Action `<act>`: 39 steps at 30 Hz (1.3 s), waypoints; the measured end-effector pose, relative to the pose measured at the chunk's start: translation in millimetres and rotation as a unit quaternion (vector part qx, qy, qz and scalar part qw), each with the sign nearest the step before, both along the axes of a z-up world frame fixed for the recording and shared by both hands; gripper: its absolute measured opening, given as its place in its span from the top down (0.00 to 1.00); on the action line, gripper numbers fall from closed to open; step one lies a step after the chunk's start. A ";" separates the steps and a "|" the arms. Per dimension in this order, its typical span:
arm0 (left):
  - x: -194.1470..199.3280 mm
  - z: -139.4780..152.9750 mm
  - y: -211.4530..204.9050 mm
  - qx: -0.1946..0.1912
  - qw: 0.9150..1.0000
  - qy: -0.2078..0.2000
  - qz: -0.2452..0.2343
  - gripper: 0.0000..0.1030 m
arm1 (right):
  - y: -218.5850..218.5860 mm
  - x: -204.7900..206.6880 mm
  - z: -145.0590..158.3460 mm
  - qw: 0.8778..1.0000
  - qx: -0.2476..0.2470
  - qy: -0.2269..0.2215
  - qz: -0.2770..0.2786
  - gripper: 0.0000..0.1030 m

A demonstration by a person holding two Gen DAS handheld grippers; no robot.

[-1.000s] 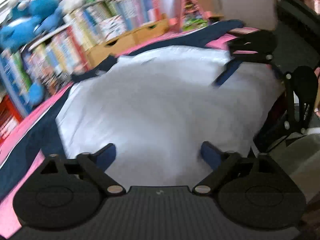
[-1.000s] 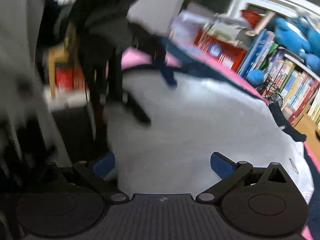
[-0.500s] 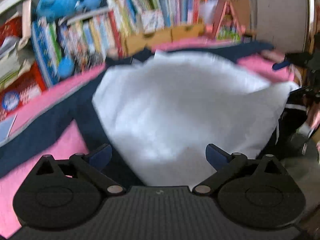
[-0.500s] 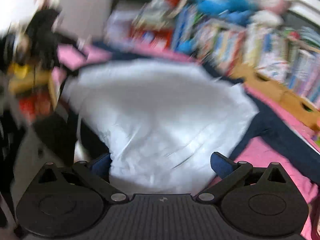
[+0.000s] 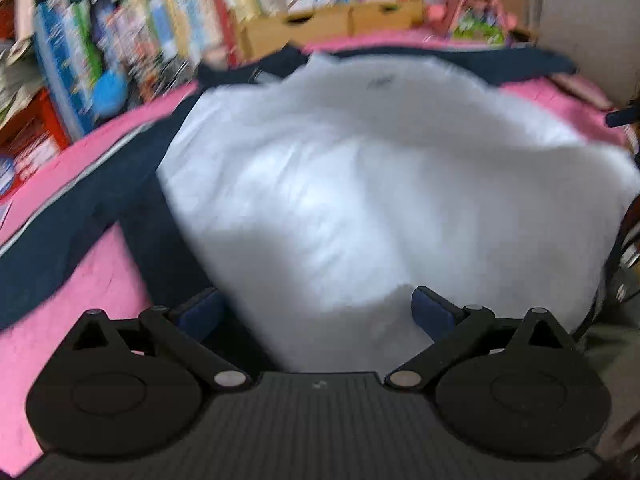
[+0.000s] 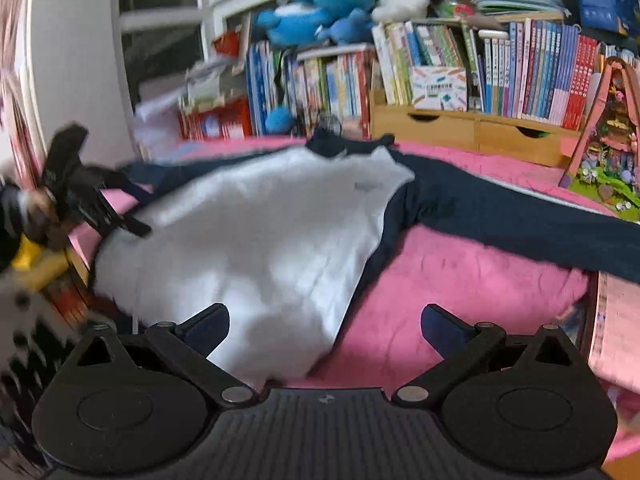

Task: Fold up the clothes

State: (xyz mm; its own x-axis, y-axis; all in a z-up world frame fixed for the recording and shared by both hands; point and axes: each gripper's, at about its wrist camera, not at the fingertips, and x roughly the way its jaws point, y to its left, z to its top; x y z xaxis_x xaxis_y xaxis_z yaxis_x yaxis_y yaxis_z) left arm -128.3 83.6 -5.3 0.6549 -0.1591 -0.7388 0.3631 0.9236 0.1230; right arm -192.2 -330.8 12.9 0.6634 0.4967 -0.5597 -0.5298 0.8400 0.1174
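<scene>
- A bookshelf (image 6: 500, 64) fills the back of the room, packed with upright books; plush toys (image 6: 332, 4) in blue, white and pink sit on top of it, and a window (image 6: 160, 12) with a white frame stands at its left end.
- A pink bed cover (image 6: 460, 280) spreads in front of the shelf and carries the clothes; whether it lies on a bed or a desk cannot be told.
- A wooden drawer box (image 6: 472, 128) stands at the far edge of the cover under the books, with a pink toy house (image 6: 608, 136) beside it on the right.
- A garment (image 5: 380, 200) with a white body and navy sleeves lies spread flat on the pink cover, collar toward the bookshelf, both sleeves stretched out to the sides; its lower hem reaches the near edge.
- The left hand-held gripper (image 5: 316, 316) hangs over the near part of the white body, its blue-padded fingers (image 5: 430, 312) spread to their widest; cloth shows beneath and between them, but nothing is pinched.
- The right hand-held gripper (image 6: 326, 326) hangs over the hem corner and the bare pink cover, its fingers (image 6: 444, 328) likewise wide apart and holding nothing.
- From the right wrist view, the left gripper shows blurred at the far left edge of the garment.
</scene>
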 end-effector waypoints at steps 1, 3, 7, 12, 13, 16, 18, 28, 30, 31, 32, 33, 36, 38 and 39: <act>-5.6 -2.9 8.5 0.002 1.000 0.001 0.010 0.00 | 4.4 -6.3 -5.8 1.000 -0.003 0.002 -0.004 0.00; -12.2 -1.9 29.2 -0.002 0.999 0.004 0.041 0.00 | 9.1 -15.7 -9.9 1.000 0.017 0.003 -0.005 0.00; -17.7 4.1 60.9 -0.007 0.995 0.004 0.096 0.00 | 27.7 -25.3 -9.3 0.999 0.039 -0.009 0.016 0.01; -22.0 11.0 58.5 0.043 0.994 -0.034 0.093 0.00 | 59.7 -32.5 -17.0 0.998 0.014 0.000 0.058 0.05; -21.7 14.0 56.0 0.066 0.992 -0.051 0.094 0.00 | 63.1 -35.3 -21.5 0.998 0.001 0.003 0.058 0.05; -18.0 24.1 62.6 0.080 0.988 -0.067 0.117 0.00 | 69.3 -46.4 -33.1 0.997 -0.050 0.000 0.053 0.06; -21.9 30.6 68.6 0.089 0.982 -0.081 0.145 0.03 | 67.4 -58.9 -35.0 0.995 -0.091 -0.011 0.043 0.07; -64.1 50.6 40.6 -0.158 0.981 -0.096 0.061 0.04 | 62.4 -61.0 5.7 0.998 0.033 -0.057 0.022 0.37; -60.3 31.2 18.6 -0.147 0.985 -0.077 0.038 0.04 | 88.7 -47.9 -6.1 0.997 0.008 -0.060 0.039 0.50; -57.7 19.4 9.8 -0.135 0.988 -0.062 0.031 0.04 | 102.1 -41.8 -16.0 0.997 -0.010 -0.054 0.047 0.51; -57.4 8.5 6.8 -0.107 0.992 -0.050 0.037 0.05 | 111.7 -38.6 -25.2 0.997 -0.027 -0.046 0.056 0.51; -57.4 -2.1 4.3 -0.079 0.995 -0.039 0.044 0.05 | 117.5 -38.3 -34.3 0.996 -0.045 -0.039 0.062 0.51; -68.5 -7.5 28.9 -0.068 0.994 -0.043 0.069 0.02 | 109.5 -57.1 -39.0 0.994 -0.070 -0.049 0.071 0.50; -72.9 0.3 40.1 -0.080 0.993 -0.035 0.081 0.02 | 93.5 -70.5 -33.4 0.995 -0.068 -0.019 0.074 0.46; -74.8 2.3 39.8 -0.081 0.993 -0.035 0.083 0.02 | 84.8 -76.5 -31.3 0.996 -0.058 -0.004 0.068 0.39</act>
State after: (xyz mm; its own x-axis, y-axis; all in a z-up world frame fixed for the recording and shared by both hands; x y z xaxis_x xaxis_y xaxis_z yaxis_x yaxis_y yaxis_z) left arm -203.0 123.5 -3.0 0.7306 -0.1580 -0.6643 0.2010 0.9795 -0.0119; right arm -268.6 -246.0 -18.4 0.5990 0.5143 -0.6138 -0.6401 0.7681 0.0189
